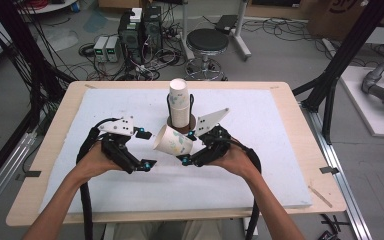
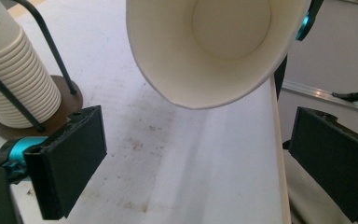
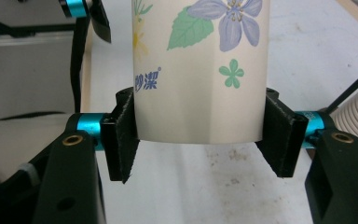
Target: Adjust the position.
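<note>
Nearest the person: two forearms come in from the bottom of the high view, one gripper in each hand, both low over the white worktop [image 1: 260,175].

Right gripper [image 1: 187,148]: clamped on the base end of a flowered paper cup [image 1: 173,141]. In the right gripper view both pads sit flat against the cup wall [image 3: 200,70], one each side, near the closed bottom. The cup lies tilted, its mouth turned toward the left hand and clear of the worktop.

Left gripper [image 1: 146,148]: jaws wide apart, nothing between them. In the left gripper view the cup's open rim [image 2: 214,51] hangs just ahead of and above the pads, not touching either.

Farther off, mid-worktop: a stack of nested paper cups [image 1: 179,104] upright in a dark wire holder [image 1: 192,107] on a round brown base. The held cup is just in front of it, apart from it.

Beyond the worktop: a black stool [image 1: 207,42], computer boxes and loose cables on the floor.

Risks, as I judge them:
- Thin paper wall. If the left gripper closes on the rim too hard, the mouth would fold or crease.
- The hold is near the base only; a sideways nudge from the left gripper could pivot the cup out of the pads.
- Swinging the cup back could knock the stack or catch the wire holder.
</note>
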A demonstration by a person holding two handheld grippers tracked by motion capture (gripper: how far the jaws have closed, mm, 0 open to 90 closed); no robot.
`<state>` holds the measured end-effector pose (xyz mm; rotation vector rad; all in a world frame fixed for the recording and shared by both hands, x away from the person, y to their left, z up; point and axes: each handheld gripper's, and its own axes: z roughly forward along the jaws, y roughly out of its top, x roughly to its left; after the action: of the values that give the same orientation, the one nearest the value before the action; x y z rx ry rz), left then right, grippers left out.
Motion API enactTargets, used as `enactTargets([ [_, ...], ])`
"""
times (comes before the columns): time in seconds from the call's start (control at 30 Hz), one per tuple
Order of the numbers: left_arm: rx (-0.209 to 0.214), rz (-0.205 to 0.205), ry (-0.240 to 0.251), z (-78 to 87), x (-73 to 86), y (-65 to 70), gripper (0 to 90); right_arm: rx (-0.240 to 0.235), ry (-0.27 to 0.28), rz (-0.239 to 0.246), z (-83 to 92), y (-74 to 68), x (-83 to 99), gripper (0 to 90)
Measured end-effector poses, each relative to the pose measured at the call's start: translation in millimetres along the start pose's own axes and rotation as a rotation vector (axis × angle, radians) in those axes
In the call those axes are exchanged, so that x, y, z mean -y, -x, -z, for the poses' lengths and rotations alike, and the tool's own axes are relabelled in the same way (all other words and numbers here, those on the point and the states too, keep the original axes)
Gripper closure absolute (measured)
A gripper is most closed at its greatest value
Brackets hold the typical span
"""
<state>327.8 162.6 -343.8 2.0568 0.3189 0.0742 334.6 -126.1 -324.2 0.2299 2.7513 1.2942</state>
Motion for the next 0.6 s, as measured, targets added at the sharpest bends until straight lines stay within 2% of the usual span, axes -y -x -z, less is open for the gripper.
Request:
enactTargets([
  [0.03,0.0,0.0,0.0,0.0,0.0,0.0,4.0,0.0,0.0,0.0,0.0,0.0,0.0,37.9],
  [0.1,0.001,-0.003,0.028,-1.2,-0.1,1.1,4.0,-0.001,0.035,-0.008,-0.7,-1.0,4.2,37.9],
  [0.13,0.004,0.006,0.068,-1.3,1.0,1.9,4.0,-0.001,0.058,-0.018,-1.2,-1.0,7.9,37.9],
  [0.17,0.004,0.006,0.068,-1.3,1.0,1.9,4.0,-0.001,0.058,-0.018,-1.2,-1.0,7.9,37.9],
  [0.3,0.003,0.029,0.136,-2.6,6.6,1.7,3.9,-0.005,0.08,-0.035,-2.6,-1.8,16.0,37.9],
  [0.53,0.012,0.052,0.191,-13.7,18.7,2.3,4.0,-0.015,0.113,-0.037,-4.6,-4.7,20.0,37.9],
  [0.6,0.018,0.058,0.221,-16.0,20.8,2.6,4.0,-0.012,0.121,-0.037,-5.3,-5.4,20.9,37.9],
])
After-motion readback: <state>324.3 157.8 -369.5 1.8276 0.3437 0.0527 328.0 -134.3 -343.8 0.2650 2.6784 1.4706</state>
